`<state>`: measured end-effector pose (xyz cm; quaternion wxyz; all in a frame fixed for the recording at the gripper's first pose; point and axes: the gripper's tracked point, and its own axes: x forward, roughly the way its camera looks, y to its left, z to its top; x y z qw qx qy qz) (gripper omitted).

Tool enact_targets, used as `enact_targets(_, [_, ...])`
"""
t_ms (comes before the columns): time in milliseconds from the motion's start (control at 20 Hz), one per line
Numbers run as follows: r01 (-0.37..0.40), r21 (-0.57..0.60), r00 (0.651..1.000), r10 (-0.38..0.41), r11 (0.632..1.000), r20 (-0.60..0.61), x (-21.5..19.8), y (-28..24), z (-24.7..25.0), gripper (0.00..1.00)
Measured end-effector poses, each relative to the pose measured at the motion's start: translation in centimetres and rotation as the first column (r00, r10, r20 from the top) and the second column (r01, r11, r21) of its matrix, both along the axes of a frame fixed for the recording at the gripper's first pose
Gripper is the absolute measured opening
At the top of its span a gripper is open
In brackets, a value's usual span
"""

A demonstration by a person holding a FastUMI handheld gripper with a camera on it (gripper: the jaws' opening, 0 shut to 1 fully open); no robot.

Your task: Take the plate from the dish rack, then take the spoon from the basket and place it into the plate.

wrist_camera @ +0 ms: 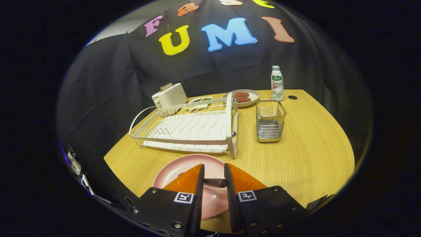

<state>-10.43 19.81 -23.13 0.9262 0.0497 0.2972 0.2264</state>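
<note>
Beyond the fingers (213,179) gripping the spoon (215,182) stands the dish rack (190,128).

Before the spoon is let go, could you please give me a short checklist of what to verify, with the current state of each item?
1. Pink plate out of the dish rack and flat on the table: ok.
2. Spoon handle between the jaws of the gripper: ok.
3. Both jaws pressing on the handle: ok, as far as visible.
4. Spoon over the plate: ok.
5. Spoon bowl touching the plate: cannot tell.
6. Wire basket upright, holding no utensils: ok.
</note>
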Motion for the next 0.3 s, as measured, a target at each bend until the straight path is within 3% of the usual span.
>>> enact_targets(300, [-0.016, -0.081, 0.999, 0.02, 0.997, 0.044, 0.2, -1.7, 0.2, 0.36])
